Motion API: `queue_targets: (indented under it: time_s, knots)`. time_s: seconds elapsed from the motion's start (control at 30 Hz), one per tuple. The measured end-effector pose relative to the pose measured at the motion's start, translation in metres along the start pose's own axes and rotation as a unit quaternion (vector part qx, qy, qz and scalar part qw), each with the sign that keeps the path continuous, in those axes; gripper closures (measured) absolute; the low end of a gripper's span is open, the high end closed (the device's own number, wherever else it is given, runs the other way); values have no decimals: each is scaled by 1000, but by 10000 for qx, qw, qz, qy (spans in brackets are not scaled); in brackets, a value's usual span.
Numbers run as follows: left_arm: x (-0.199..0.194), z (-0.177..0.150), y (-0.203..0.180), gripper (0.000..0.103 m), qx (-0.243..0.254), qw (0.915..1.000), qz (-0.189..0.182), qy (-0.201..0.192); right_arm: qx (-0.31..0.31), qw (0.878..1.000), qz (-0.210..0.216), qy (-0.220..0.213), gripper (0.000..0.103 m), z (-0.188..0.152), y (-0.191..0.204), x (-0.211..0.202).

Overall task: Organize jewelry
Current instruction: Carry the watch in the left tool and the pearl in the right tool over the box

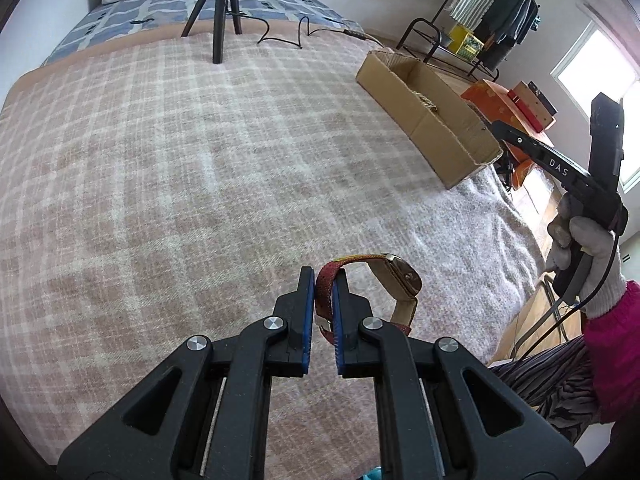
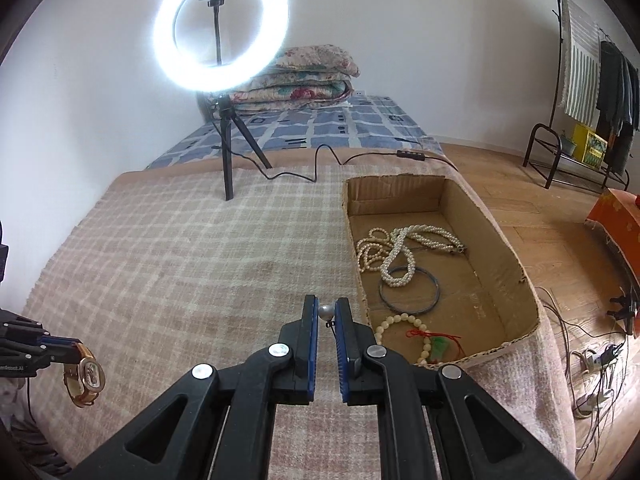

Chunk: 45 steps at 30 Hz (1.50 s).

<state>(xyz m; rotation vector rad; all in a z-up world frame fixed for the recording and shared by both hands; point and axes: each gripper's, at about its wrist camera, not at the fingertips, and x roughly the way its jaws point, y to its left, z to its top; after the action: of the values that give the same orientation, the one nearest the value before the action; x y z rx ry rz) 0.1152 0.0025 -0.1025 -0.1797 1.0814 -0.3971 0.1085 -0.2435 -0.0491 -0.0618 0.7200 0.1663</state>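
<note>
My left gripper (image 1: 323, 280) is shut on the red strap of a wristwatch (image 1: 402, 278) with a gold case, held above the plaid blanket. The watch also shows in the right wrist view (image 2: 86, 376) at the far left, hanging from the left gripper (image 2: 74, 346). My right gripper (image 2: 326, 308) is shut on a small pearl earring (image 2: 325, 313), just left of the cardboard box (image 2: 516, 280). The box holds pearl necklaces (image 2: 396, 256), a dark bangle (image 2: 410, 291) and a bead bracelet (image 2: 426, 344) with a green charm. The right gripper also shows in the left wrist view (image 1: 496, 126), by the box (image 1: 440, 136).
A ring light on a tripod (image 2: 220, 32) stands at the back of the bed, its cable (image 2: 316, 160) trailing toward the box. Folded quilts (image 2: 304, 80) lie against the wall. A clothes rack (image 2: 592, 80) and an orange box (image 2: 616, 216) stand on the floor to the right.
</note>
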Motion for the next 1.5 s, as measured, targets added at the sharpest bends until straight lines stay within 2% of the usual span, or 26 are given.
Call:
queue_targets:
  time_s: [0.23,0.5,0.8,1.1,1.5]
  knots:
    - [0,27,-32,97,147,9994,-261,-186,15,9998,-91,-156,97,12,-25,-19]
    - [19,64,-67,97,221,9980,-495,-327,27,9994,-199,-268,97,25,-54,-26]
    - [43,107,-106,97,405,9963,-609,-446,129,9992,-265,-253,97,33,-84,-14]
    - [72,147,-142,97,588,9949,-608,-553,248,9993,-271,-37,97,26,-107,6]
    - [119,165,-170,97,594,9954,-648,-375,408,9986,-270,192,97,24,-135,34]
